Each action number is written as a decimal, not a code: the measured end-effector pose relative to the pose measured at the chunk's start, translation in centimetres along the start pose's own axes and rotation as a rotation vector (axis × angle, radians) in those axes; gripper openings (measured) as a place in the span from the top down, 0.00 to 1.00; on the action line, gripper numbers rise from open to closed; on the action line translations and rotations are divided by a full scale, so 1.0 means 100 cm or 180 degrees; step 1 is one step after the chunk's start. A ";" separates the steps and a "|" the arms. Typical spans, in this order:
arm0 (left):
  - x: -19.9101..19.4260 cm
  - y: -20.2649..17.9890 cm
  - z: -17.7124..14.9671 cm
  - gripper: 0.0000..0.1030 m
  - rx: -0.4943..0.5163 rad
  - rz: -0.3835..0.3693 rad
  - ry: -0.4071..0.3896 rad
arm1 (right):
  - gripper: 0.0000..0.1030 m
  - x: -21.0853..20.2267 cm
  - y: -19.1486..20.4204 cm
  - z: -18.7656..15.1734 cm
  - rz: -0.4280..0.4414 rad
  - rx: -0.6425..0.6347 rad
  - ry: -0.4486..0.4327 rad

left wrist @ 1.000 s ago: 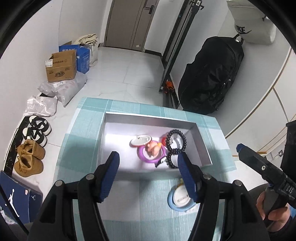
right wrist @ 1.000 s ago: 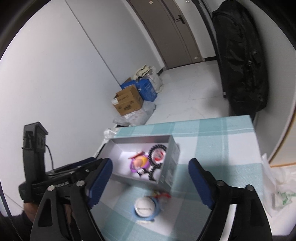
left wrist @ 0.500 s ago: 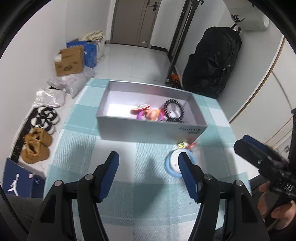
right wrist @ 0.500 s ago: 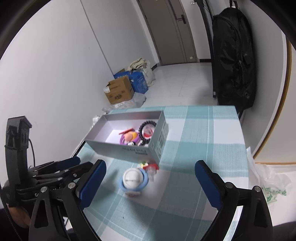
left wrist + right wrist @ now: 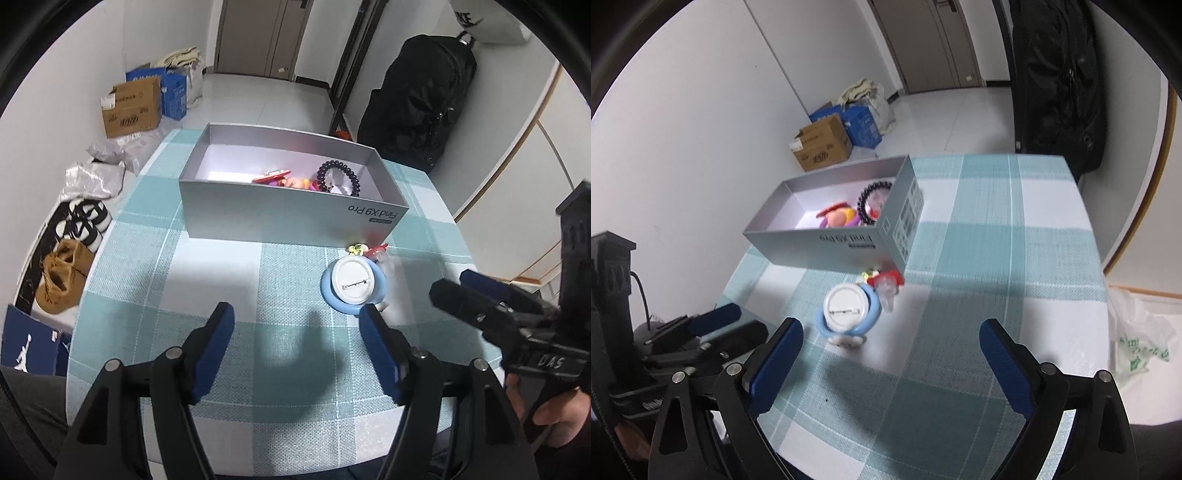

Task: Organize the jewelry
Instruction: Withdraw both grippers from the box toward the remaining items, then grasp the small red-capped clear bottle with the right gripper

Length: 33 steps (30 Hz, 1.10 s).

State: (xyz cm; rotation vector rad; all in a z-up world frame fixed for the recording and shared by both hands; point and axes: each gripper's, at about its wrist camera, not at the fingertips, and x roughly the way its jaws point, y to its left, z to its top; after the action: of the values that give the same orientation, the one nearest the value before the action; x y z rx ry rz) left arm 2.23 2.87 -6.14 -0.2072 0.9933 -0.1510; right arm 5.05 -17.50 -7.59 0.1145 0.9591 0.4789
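- My left hand-held gripper (image 5: 297, 347) hangs over the near part of the table (image 5: 258, 280); its jaws are opening, with only bare checked cloth between the blue pads.
- My right hand-held gripper (image 5: 890, 360) has its jaws spread wide and grips nothing; its pads are above the cloth near the table's near edge.
- In the left wrist view, the right hand-held gripper reaches in over the table's right edge, with part of a hand (image 5: 554, 410) on its grip.
- Just ahead of both lies a round white badge (image 5: 846, 304) on a light blue piece (image 5: 870, 321), back side up so the pin shows, on the table outside the box.
- Touching its far side are small red and yellow trinkets (image 5: 882, 278), right against the box's near wall.
- The grey open box (image 5: 288, 210) sits toward the table's far edge.
- Inside, at its right end, I see a black bead bracelet (image 5: 338, 175) beside pink, red and purple pieces (image 5: 286, 181).
- Beyond the table's left edge, a cardboard carton (image 5: 131, 107) and shoes (image 5: 61, 273) are on the floor.
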 end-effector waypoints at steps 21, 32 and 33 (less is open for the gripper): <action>0.024 0.009 -0.001 0.32 -0.0039 0.0039 0.0405 | 0.63 0.047 0.000 0.020 0.0152 0.0076 0.0178; 0.027 0.011 0.006 0.32 -0.0065 0.0023 0.0380 | 0.86 0.046 0.000 0.015 0.0200 0.0009 0.0285; 0.027 0.012 0.006 0.32 -0.0073 0.0019 0.0370 | 0.86 0.044 -0.002 0.016 0.0216 0.0029 0.0274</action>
State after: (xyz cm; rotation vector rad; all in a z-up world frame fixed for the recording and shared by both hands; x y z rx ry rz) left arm 4.22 3.48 -8.24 -0.2183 1.1115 -0.1475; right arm 8.48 -15.52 -10.09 0.1358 1.0444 0.5455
